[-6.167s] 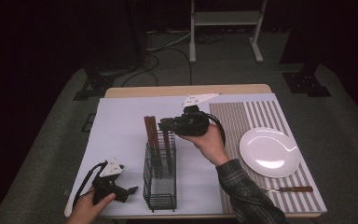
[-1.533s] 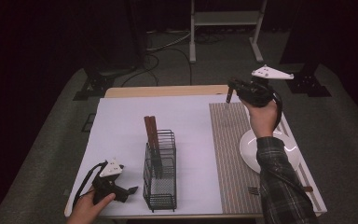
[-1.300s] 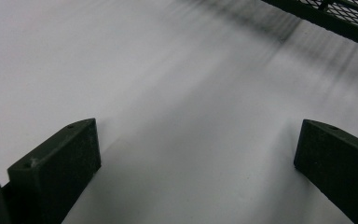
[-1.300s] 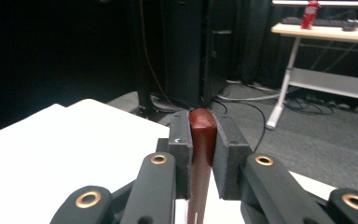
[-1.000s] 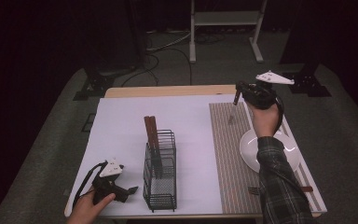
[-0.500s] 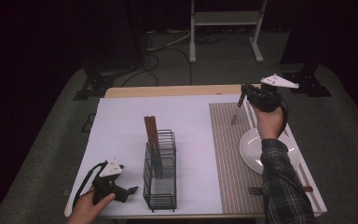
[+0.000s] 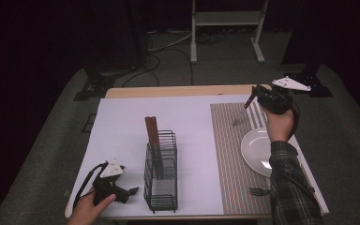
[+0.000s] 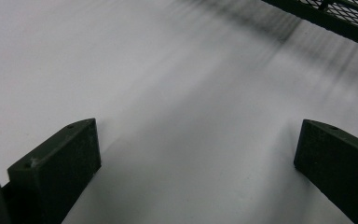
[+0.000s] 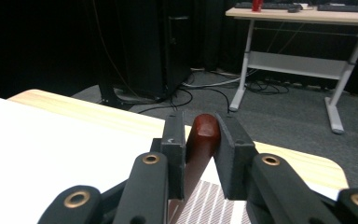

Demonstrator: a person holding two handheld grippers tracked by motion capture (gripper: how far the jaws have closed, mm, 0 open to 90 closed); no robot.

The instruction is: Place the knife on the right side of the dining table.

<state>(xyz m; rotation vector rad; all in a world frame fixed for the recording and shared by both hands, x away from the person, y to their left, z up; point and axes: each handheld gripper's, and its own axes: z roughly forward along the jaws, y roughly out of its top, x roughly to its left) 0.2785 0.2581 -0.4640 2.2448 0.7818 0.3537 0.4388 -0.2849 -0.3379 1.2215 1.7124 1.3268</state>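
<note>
Over the placemat's (image 7: 229,154) far edge, knife (image 7: 242,112) (claw-clamped) (image 7: 255,96), plate (image 7: 255,152) near.

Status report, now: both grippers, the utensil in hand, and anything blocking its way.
Right gripper shut on wooden-handled utensil, its tip above striped mat. Left gripper open, idle beside wire rack. Plate nearby, path clear.

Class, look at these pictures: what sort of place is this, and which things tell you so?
Probably a lab mock-up of a dining table: a striped placemat with plate and fork, ringed by dark curtains, floor cables and a desk.
</note>
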